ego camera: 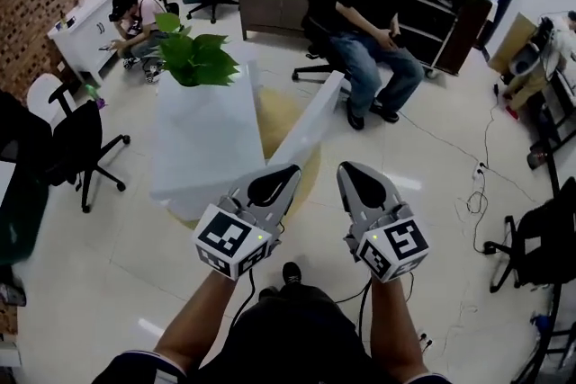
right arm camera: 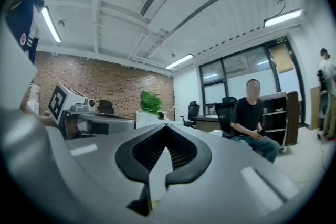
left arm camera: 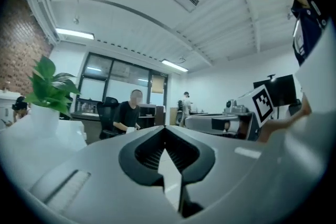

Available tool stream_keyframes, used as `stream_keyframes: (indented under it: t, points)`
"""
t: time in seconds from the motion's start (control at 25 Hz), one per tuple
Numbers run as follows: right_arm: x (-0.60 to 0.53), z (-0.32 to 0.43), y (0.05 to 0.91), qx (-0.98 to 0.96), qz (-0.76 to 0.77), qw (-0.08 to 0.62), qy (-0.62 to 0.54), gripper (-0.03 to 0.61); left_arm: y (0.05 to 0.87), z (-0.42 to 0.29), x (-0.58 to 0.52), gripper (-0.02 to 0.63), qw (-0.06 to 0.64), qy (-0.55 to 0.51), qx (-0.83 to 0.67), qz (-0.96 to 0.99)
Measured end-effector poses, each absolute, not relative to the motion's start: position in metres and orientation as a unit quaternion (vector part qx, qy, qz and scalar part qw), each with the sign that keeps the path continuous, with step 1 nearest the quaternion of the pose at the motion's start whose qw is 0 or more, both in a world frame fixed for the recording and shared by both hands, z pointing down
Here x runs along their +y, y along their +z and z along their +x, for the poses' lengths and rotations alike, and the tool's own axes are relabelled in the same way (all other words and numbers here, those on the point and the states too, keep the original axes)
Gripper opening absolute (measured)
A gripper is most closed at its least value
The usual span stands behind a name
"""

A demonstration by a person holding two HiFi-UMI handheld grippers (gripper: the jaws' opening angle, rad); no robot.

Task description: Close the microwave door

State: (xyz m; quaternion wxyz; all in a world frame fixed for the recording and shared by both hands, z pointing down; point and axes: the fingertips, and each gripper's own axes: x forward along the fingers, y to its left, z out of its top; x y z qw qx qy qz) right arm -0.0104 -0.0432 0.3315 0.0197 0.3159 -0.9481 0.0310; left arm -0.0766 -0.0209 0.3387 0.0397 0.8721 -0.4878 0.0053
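Note:
No microwave shows in any view. In the head view my left gripper (ego camera: 293,169) and right gripper (ego camera: 345,166) are held side by side at waist height over the pale floor, pointing away from me. Both are shut, tips touching, with nothing between the jaws. The left gripper view looks along its shut jaws (left arm camera: 165,128) into the office, with the right gripper (left arm camera: 226,122) beside it. The right gripper view shows the same over its own jaws (right arm camera: 167,126), with the left gripper (right arm camera: 92,122) at its left.
A white counter (ego camera: 202,148) with a green plant (ego camera: 191,57) stands just ahead, a white panel (ego camera: 310,126) leaning beside it. A seated person (ego camera: 373,9) is beyond, another person (ego camera: 135,21) crouches far left. Office chairs (ego camera: 81,144) and floor cables (ego camera: 477,184) flank me.

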Motion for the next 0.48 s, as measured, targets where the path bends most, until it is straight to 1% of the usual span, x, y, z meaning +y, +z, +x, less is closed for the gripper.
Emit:
stream_keyframes:
  t: [0.28, 0.48]
  points:
    - [-0.054, 0.087, 0.346, -0.898, 0.437, 0.026, 0.041, 0.002, 0.346, 0.010, -0.048, 0.012, 0.043, 0.011, -0.384, 0.922]
    - [-0.071, 0.131, 0.354, -0.880, 0.472, 0.019, 0.049, 0.002, 0.359, 0.055, -0.070, 0.011, 0.049, 0.029, -0.348, 0.936]
